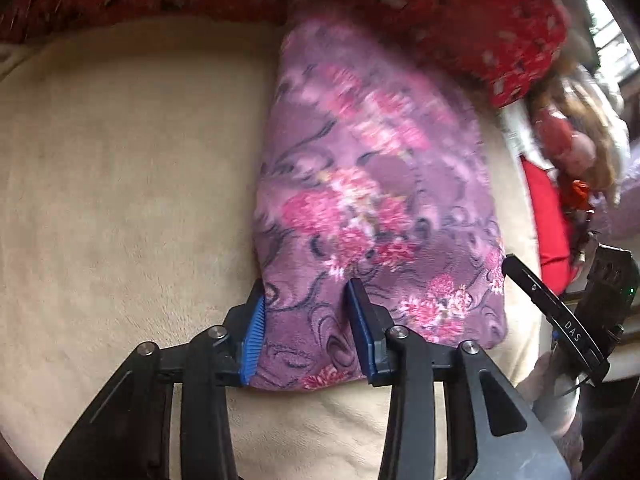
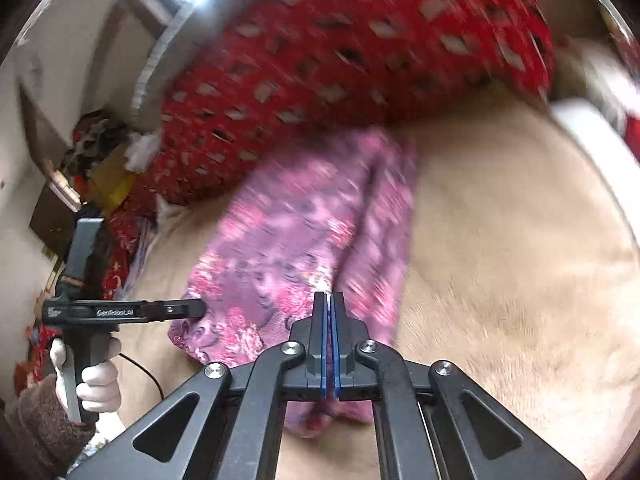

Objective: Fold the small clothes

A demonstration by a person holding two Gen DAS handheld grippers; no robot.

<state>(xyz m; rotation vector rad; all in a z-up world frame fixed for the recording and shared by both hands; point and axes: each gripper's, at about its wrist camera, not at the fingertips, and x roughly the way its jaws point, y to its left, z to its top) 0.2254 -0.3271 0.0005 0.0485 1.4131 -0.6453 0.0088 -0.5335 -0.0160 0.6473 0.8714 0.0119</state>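
Observation:
A purple fleece garment with pink flowers [image 1: 372, 200] lies folded lengthwise on a beige blanket [image 1: 120, 160]. My left gripper [image 1: 306, 308] is open, its blue pads on either side of the garment's near left end, resting on the cloth. The garment also shows in the right wrist view [image 2: 288, 248], blurred. My right gripper [image 2: 330, 320] is shut, its pads pinching the garment's right fold at the near end. The left gripper shows at the left of the right wrist view [image 2: 188, 308], at the garment's left corner.
A red patterned blanket [image 2: 340, 52] lies bunched along the far side of the beige blanket [image 2: 500, 260]. A doll with brown hair [image 1: 576, 136] and a red cushion [image 1: 548, 216] lie at the right. Clutter [image 2: 96, 160] stands by the wall at the left.

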